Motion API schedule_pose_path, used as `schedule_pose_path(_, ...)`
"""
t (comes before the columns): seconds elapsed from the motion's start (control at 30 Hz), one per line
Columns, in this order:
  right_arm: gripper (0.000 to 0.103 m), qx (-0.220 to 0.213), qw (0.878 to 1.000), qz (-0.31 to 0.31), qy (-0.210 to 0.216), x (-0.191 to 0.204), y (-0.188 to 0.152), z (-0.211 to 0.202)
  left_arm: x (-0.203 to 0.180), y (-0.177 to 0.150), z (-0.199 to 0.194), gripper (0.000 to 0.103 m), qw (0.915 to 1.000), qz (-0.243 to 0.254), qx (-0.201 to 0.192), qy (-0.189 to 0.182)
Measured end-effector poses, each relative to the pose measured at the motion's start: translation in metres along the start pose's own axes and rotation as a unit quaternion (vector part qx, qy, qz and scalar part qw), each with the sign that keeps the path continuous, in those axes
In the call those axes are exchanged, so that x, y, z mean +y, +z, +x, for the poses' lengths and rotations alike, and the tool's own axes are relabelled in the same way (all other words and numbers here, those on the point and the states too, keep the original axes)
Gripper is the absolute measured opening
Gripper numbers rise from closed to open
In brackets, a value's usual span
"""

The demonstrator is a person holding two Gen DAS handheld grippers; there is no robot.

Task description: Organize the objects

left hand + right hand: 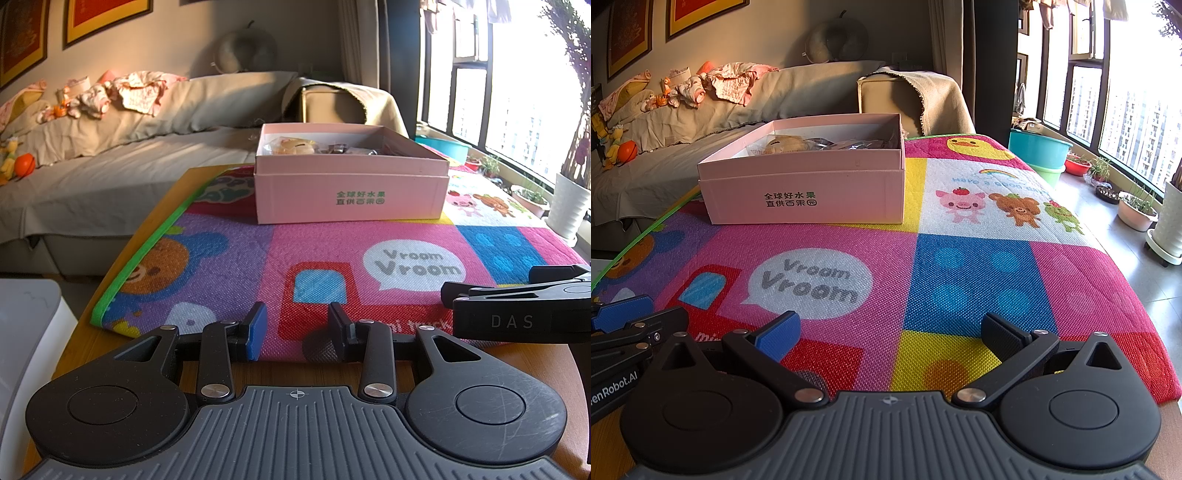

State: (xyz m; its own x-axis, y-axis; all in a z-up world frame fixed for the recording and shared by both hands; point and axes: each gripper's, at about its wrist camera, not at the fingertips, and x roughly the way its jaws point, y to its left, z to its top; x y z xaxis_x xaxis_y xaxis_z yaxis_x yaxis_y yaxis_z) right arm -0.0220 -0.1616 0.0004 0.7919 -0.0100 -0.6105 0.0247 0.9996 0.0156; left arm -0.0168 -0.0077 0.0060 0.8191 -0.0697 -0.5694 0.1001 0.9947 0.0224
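Observation:
A pink cardboard box (351, 199) with green print stands open on the colourful play mat (295, 251), at the far middle. It holds a plush toy (291, 146) and several small dark items. In the right wrist view the box (805, 199) sits far left. My left gripper (297, 326) is open and empty, low over the mat's near edge. My right gripper (892, 334) is open wide and empty over the mat. Each gripper shows at the edge of the other's view.
The mat covers a wooden table (110, 266). A sofa (110, 147) with clothes and toys lies behind on the left. A white bin (22, 332) stands at the near left. Teal basins (1039, 147) and plant pots (1137, 214) line the window on the right.

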Motion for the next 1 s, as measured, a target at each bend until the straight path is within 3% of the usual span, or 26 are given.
schedule_pose_path(1.0, 0.103, 0.0, 1.0, 0.0, 0.0, 0.0, -0.0001, -0.0003, 0.0012, -0.0004, 0.0004, 0.04, 1.0, -0.006, 0.0, -0.005)
